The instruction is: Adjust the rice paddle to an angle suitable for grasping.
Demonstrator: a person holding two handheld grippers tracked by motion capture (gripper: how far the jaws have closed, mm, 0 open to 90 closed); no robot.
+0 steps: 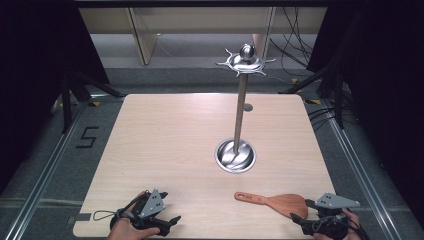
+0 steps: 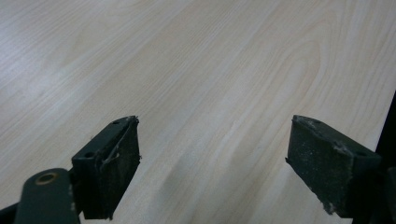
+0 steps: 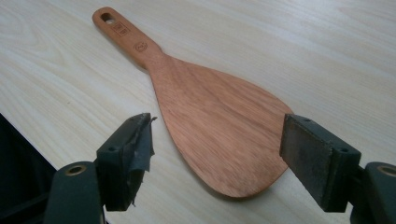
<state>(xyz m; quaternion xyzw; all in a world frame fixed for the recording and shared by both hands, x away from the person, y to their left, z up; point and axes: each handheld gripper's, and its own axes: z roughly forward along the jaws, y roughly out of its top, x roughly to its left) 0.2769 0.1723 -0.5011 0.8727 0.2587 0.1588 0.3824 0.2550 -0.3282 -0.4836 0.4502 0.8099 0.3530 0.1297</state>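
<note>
One spatula (image 3: 205,116) fronts the right gripper (image 3: 217,154).

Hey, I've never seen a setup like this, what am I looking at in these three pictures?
A person sits at a wooden table, holding a hand-operated gripper in each hand. One picture looks down from above; the other two come from cameras riding on each gripper. The left gripper is open over bare table. The right gripper is open, its fingers either side of a wooden spatula lying flat, not held. Further back stands a metal rack with hooks on top.
</note>
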